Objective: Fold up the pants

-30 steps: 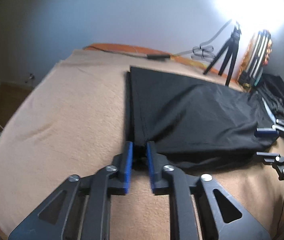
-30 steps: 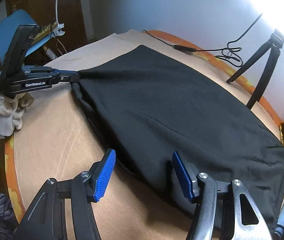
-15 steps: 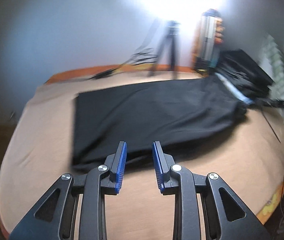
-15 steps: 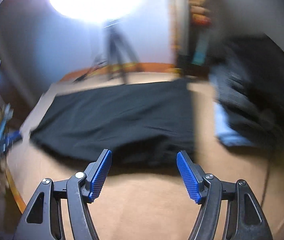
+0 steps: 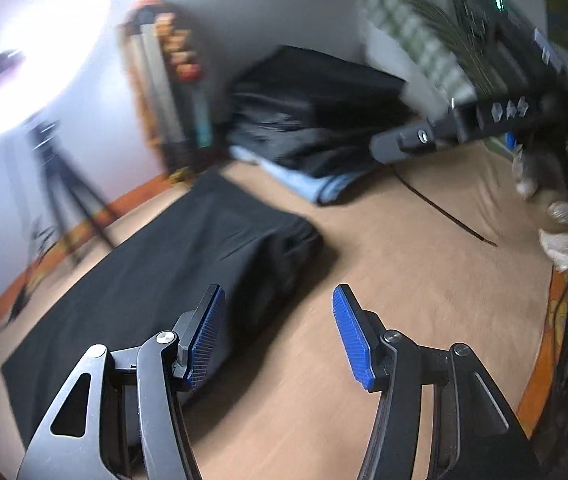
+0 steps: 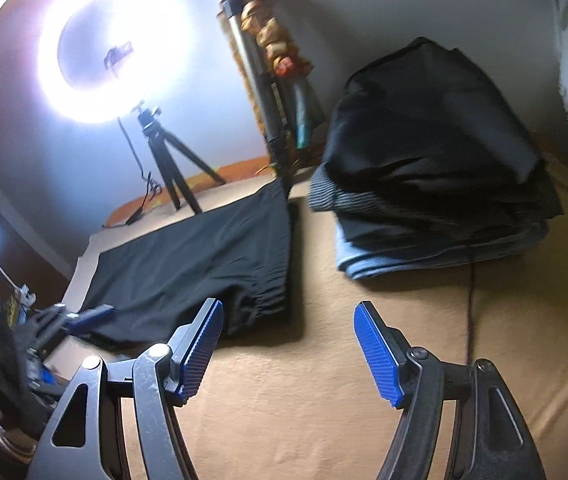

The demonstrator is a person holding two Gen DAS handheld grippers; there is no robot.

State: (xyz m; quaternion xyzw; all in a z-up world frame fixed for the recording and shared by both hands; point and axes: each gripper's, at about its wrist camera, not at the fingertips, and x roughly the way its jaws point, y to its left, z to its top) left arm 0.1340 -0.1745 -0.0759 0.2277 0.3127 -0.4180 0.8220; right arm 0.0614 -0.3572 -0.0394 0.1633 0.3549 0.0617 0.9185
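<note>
pants (image 6: pixel 195 256) flat on bed (image 6: pixel 324 380) | clothes stack (image 6: pixel 436 168) right of them | tripod (image 6: pixel 167 160) behind pants

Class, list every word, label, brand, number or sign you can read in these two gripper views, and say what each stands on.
None can be read.
Right gripper, seen from the left wrist camera: any marks on its body are blurred by motion.
Dark box with a green light: no text can be made out.
Black pants, stack of folded clothes, ring light: no writing visible.

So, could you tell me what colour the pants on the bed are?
Plain black pants, clearest in the right wrist view.
</note>
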